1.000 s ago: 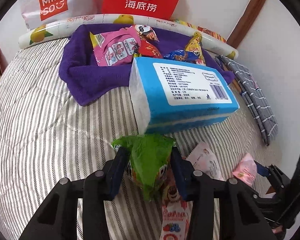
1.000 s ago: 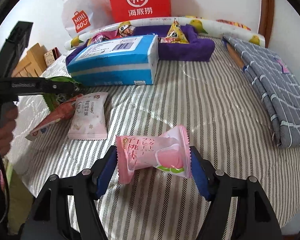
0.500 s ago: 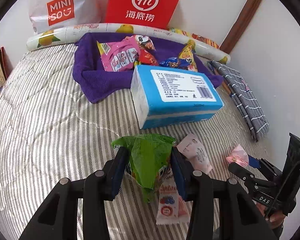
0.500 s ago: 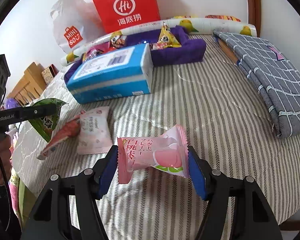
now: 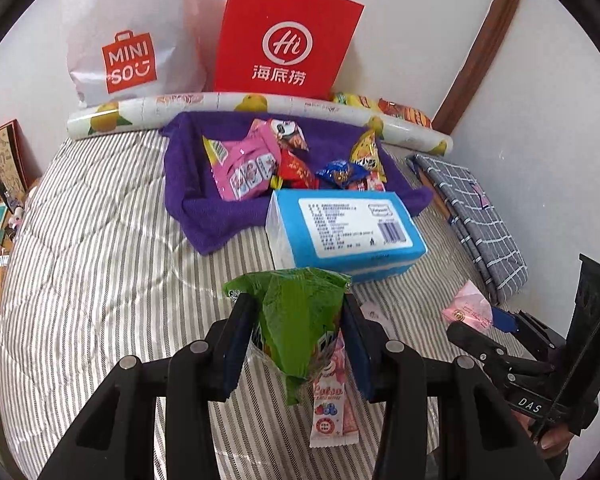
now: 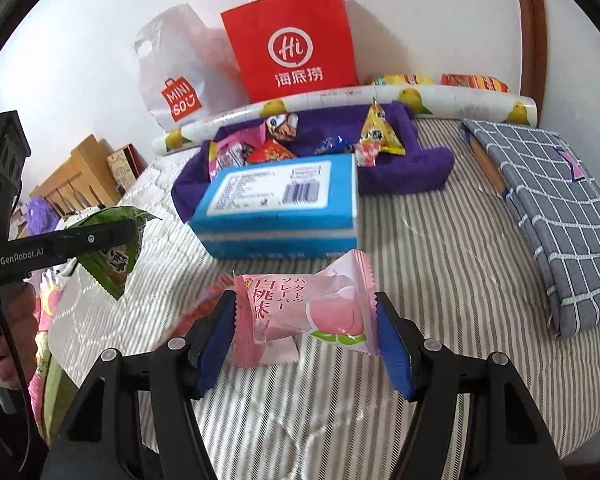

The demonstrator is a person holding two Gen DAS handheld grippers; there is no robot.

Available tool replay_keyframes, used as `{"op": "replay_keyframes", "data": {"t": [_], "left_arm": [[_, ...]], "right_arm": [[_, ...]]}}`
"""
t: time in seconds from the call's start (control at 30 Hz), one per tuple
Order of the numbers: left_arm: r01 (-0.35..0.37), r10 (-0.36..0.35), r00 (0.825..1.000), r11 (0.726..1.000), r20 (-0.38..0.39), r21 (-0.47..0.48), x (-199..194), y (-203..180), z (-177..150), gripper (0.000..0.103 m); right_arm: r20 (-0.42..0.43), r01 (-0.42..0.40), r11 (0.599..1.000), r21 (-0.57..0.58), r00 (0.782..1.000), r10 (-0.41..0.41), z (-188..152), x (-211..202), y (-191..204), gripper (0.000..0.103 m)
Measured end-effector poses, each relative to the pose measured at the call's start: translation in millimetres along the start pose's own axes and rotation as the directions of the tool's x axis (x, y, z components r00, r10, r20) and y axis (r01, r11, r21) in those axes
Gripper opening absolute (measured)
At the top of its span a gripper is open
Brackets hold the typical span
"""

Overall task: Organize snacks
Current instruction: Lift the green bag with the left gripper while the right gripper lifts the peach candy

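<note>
The left gripper [image 5: 296, 342] is clamped on the green snack packet [image 5: 296, 316]; the right gripper [image 6: 306, 336] is clamped on the pink peach candy [image 6: 306, 308]. Both wrappers are light, crinkly and slippery: grip mid-body. The purple cloth basket [image 5: 204, 208] lies ahead.

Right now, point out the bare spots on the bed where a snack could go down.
Most open: the striped bedspread left of the purple towel and blue tissue pack. Also the strip between the tissue pack and the folded grey checked cloth. Crowded: the towel's snack pile, and the loose packets under the left gripper.
</note>
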State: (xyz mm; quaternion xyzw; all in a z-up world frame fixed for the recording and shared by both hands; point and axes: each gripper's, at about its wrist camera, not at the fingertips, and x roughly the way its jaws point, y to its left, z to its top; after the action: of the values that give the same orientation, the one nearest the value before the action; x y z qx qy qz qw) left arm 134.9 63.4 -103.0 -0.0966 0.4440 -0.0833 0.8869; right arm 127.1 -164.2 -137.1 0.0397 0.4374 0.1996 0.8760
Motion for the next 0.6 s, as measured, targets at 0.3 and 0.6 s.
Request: {"op": "replay_keyframes", "data": {"t": [0.3, 0.6], "left_arm": [[0.005, -0.005, 1.0, 1.0, 0.012, 0.007, 1, -3, 16, 0.042], [0.015, -0.015, 1.0, 1.0, 0.011, 0.021, 8, -4, 35, 0.042]], "right_arm": [[0.004, 0.003, 1.0, 0.012, 1.0, -0.003, 15, -3, 1, 0.066], [0.021, 0.023, 0.999, 0.037, 0.999, -0.023, 37, -1, -2, 0.066]]}}
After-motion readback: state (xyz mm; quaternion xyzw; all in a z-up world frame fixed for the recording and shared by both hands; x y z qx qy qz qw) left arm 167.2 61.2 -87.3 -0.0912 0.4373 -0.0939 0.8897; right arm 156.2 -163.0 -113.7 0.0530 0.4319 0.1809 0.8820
